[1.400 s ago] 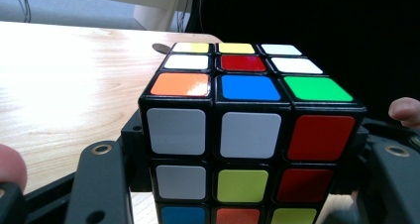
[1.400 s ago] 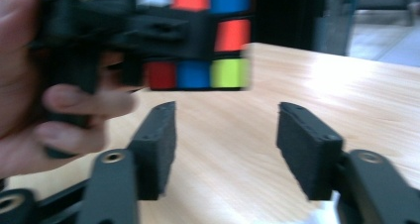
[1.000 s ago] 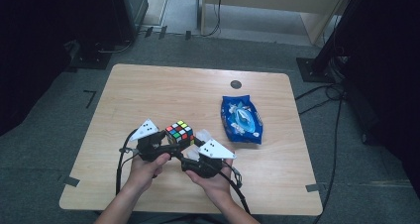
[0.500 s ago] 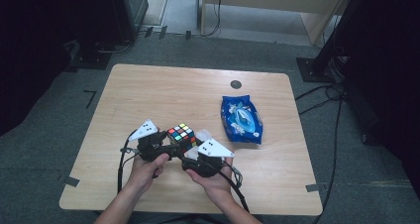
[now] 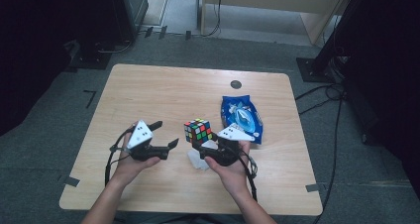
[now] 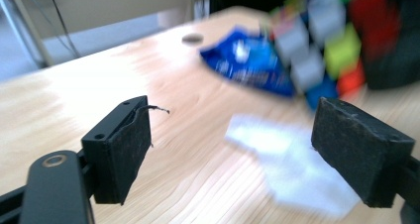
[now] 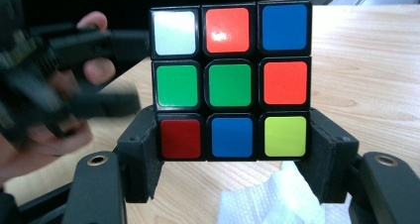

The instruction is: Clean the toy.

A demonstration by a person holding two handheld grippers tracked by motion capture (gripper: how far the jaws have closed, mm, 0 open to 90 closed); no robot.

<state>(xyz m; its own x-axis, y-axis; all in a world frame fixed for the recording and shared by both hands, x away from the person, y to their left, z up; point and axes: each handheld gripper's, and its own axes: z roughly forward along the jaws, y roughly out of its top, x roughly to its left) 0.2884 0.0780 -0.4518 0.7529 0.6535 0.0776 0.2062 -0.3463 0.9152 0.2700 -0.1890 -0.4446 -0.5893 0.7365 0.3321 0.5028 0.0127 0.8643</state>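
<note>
My right gripper (image 7: 232,157) has its fingers (image 7: 141,154) clamped on the bottom layer of the puzzle cube (image 7: 231,80), one pad against each side. The cube stands upright and square to me: white, red, blue across the top row, green, green, red in the middle, red, blue, yellow-green below. Being a cube, it has no long axis. It rides above the counter (image 5: 163,92), over a white tissue (image 5: 197,159). My left gripper (image 5: 165,135) has just been opening; its fingers (image 6: 121,149) stand apart with nothing between them, the cube off to their right. A blue packet (image 5: 241,117) lies beyond the cube.
</note>
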